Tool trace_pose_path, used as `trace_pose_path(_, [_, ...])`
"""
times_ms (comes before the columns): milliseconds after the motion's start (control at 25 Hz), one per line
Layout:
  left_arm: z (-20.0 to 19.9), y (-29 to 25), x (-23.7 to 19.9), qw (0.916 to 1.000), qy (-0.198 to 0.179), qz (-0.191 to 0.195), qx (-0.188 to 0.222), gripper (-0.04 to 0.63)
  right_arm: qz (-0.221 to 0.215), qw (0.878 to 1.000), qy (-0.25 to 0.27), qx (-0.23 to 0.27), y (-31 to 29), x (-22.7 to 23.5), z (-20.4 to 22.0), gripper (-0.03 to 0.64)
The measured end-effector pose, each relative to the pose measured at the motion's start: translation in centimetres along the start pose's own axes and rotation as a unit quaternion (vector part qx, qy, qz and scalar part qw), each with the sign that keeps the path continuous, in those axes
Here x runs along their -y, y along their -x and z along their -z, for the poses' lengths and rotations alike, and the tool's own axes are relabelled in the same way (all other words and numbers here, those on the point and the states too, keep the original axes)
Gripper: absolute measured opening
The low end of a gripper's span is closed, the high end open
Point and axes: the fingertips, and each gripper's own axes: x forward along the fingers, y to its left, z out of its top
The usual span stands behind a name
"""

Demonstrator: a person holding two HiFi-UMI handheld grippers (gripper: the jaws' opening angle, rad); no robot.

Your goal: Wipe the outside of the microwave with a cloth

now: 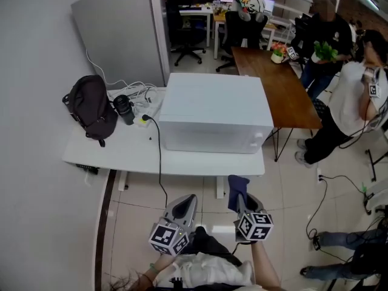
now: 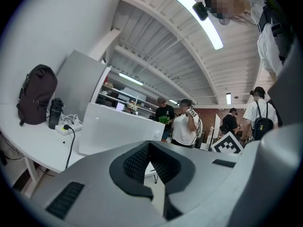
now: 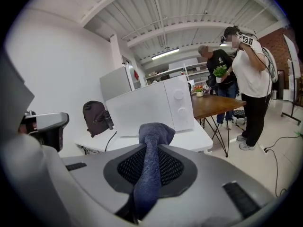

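A white microwave (image 1: 212, 111) stands on a white table (image 1: 121, 153), its door and two knobs facing right in the right gripper view (image 3: 151, 109). My right gripper (image 1: 239, 200) is shut on a dark blue cloth (image 1: 237, 188), which sticks up between the jaws (image 3: 151, 141). It hovers over the floor, short of the table's near edge. My left gripper (image 1: 185, 200) hangs beside it to the left, jaws shut with nothing between them (image 2: 149, 146). The microwave (image 2: 113, 131) lies ahead of both, out of touch.
A black backpack (image 1: 91, 105), a black bottle (image 1: 124, 109) and a power strip with cables (image 1: 144, 119) lie left of the microwave. A black cord (image 1: 160, 162) hangs off the table front. A wooden table (image 1: 276, 86) and people (image 1: 348, 102) are to the right.
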Motion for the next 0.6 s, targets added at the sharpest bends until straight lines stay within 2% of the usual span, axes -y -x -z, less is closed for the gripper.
trace_pose_path(160, [-1.0, 1.6, 2.3, 0.9993, -0.009, 0.033, 0.013, -0.014, 0.007, 1.000, -0.012, 0.007, 4.2, -1.9, 0.8, 0.072])
trace_pose_path(320, [-1.6, 6.6, 3.8, 0.9978, -0.021, 0.057, 0.027, -0.014, 0.006, 0.999, -0.026, 0.036, 8.7, -5.9, 1.5, 0.072])
trace_pose_path(440, [-1.2, 12.0, 4.1, 0.9979, -0.017, 0.052, 0.035, -0.014, 0.010, 0.998, -0.026, 0.058, 12.5, -9.4, 2.9, 0.072])
trace_pose_path(600, [0.4, 19.2, 4.4, 0.9986, 0.009, 0.038, 0.036, -0.014, 0.013, 0.997, -0.027, 0.073, 17.2, -14.0, 5.7, 0.072])
